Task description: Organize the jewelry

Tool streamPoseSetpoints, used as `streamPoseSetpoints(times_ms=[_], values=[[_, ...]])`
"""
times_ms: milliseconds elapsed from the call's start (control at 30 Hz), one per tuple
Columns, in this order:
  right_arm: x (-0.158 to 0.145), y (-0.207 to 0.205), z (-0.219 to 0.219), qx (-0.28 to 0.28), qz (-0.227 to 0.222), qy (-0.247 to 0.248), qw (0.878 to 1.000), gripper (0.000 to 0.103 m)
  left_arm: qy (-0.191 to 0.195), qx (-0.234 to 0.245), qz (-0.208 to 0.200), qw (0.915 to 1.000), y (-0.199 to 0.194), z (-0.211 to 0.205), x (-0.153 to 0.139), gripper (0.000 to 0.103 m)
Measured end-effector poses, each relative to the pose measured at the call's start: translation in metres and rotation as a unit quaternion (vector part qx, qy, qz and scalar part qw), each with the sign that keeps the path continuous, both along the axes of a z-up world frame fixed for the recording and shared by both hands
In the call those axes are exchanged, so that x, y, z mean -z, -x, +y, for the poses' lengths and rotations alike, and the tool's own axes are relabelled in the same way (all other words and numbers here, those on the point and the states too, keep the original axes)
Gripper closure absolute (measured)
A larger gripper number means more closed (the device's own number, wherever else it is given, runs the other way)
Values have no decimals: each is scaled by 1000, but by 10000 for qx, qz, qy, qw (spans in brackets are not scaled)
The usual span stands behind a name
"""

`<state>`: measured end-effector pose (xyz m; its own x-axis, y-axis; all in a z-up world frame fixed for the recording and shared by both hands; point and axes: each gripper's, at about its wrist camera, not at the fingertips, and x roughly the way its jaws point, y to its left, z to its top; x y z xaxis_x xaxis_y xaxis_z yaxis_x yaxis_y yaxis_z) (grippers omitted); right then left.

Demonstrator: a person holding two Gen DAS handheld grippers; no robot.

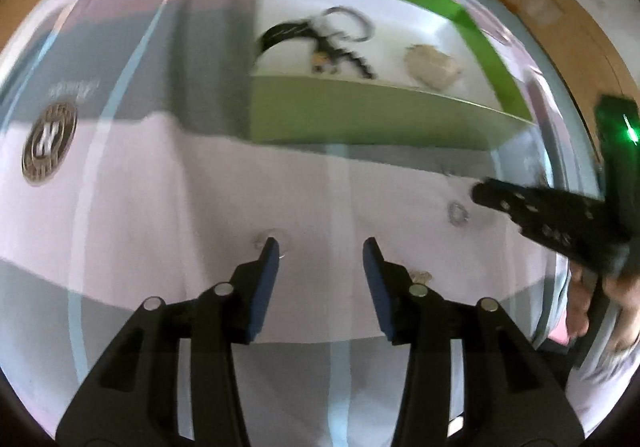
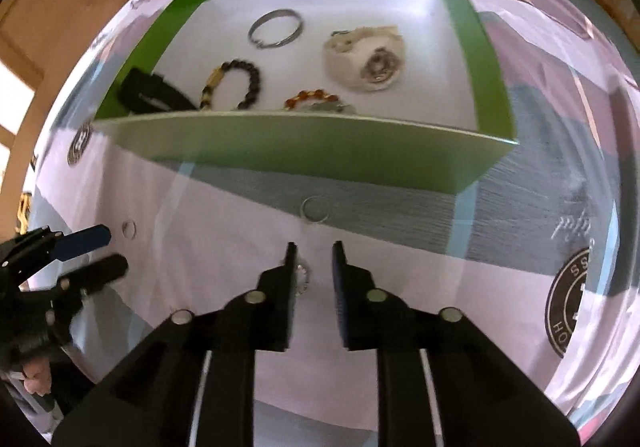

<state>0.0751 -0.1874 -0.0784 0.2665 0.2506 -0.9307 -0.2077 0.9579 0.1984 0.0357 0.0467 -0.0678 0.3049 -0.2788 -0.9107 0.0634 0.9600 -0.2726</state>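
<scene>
— The right gripper [image 2: 314,259] hangs narrow and empty above the beaded ring [image 2: 302,279], which lies on the bedsheet [image 2: 224,207] by its left finger.

— Light, slippery thing (pinch across the band). The left gripper [image 1: 320,253] gapes half-wide, empty, before the green box [image 2: 304,151].

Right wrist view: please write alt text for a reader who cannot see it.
The right gripper, its jaws slightly apart, hangs over a small sparkly ring lying on pale pink bedding. Behind stands an open green cardboard box holding bracelets and a cream watch; the left gripper shows at left.
</scene>
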Motion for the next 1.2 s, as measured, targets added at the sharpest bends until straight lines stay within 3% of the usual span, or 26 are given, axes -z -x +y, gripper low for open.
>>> streamPoseSetpoints(times_ms=[100,200,400,500,633,733,900,1133,1200], values=[[1,-1,-3,28,62,40,10000,82,-279,24,84,9996,2,-3,7,59],[1,0,5,-72,39,144,9999,65,-544,-68,-62,9985,2,-2,1,47],[-7,1,1,-97,-66,-37,9999,64,-780,-444,-396,9952,-3,4,-12,44],[-11,1,0,-105,-45,-233,9997,64,-906,-240,-491,9944,-2,-12,-13,42],[-5,1,-9,91,-38,128,9999,64,-813,262,-550,9948,4,-44,-12,41],[-2,-3,-22,374,75,2,9993,64,-721,665,-490,9940,9,-74,-5,40],[-9,-6,-36,625,34,-150,9979,64,-1101,1058,-385,9875,17,-103,15,40],[-2,5,-4,24,113,-190,9998,64,-1327,947,-297,9862,12,-97,23,67],[0,6,5,-144,87,-139,9998,64,-1308,880,-286,9871,13,-92,22,70]])
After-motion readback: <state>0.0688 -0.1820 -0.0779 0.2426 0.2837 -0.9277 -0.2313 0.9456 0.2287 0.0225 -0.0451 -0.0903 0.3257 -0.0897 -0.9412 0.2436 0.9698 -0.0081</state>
